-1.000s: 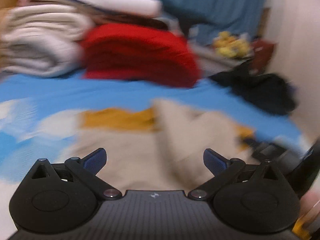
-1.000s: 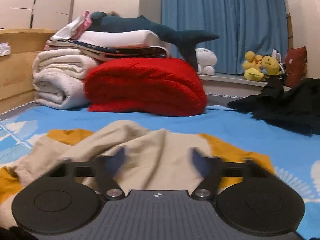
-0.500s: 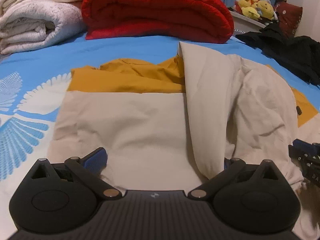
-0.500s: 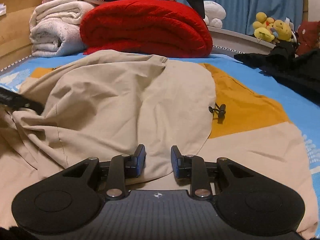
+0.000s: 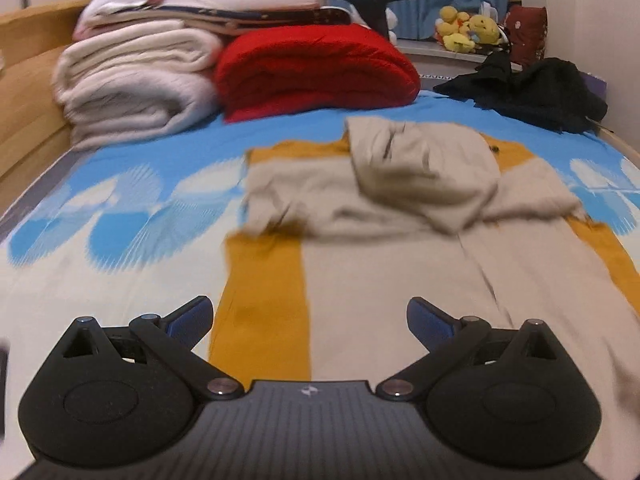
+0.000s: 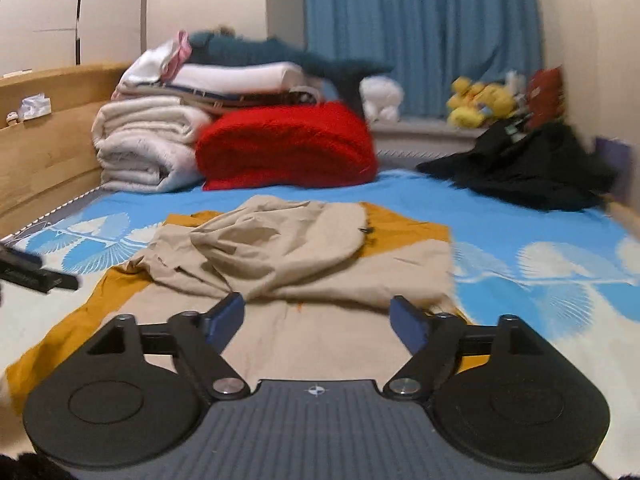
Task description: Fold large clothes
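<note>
1. My left hand-held gripper [image 5: 310, 320]: jaws wide, nothing between them, hovering over the near part of the garment.
2. My right hand-held gripper [image 6: 318, 318]: jaws opening, nothing gripped between them.
3. Beige-and-mustard garment [image 6: 320, 264]: spread on the bed [image 6: 520, 216], its beige upper part bunched in a loose heap.
4. Beyond it: red blanket [image 5: 316, 68] beside white folded blankets [image 5: 132, 84]; black clothes [image 5: 536, 92] lie far right.

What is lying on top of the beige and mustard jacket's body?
Its beige hood and a folded-in sleeve lie bunched over the jacket. What the hood covers beneath is hidden.
</note>
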Available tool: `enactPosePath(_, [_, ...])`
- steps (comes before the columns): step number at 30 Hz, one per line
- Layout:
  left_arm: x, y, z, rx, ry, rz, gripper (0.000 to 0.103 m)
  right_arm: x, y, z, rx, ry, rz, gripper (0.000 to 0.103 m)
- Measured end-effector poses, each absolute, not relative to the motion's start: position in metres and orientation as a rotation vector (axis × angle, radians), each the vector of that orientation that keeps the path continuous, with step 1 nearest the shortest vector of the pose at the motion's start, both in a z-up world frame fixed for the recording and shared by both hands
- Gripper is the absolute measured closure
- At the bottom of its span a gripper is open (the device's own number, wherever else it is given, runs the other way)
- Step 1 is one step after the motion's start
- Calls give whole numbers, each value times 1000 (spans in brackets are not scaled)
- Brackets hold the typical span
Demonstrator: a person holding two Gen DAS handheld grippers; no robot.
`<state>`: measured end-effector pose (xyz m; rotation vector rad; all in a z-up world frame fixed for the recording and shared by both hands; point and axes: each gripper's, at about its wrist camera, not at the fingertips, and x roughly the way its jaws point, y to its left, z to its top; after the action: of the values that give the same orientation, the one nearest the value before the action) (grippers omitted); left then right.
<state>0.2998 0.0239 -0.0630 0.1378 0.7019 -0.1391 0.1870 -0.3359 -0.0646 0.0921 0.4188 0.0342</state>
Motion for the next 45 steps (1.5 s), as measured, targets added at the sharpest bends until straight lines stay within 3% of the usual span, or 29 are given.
enactPosePath(7, [196, 55, -71, -18, 718, -25, 0, 109, -321, -86, 260, 461, 6, 15])
enactPosePath(22, [61, 82, -67, 7, 697, -1, 0, -20, -256, -83, 74, 444, 23, 13])
enactPosePath(38, [116, 108, -78, 64, 720, 16, 0, -7, -314, -82, 137, 484, -141, 11])
enactPosePath(45, [192, 125, -122, 71, 891, 16, 0, 60, -409, -107, 262, 677, -321, 9])
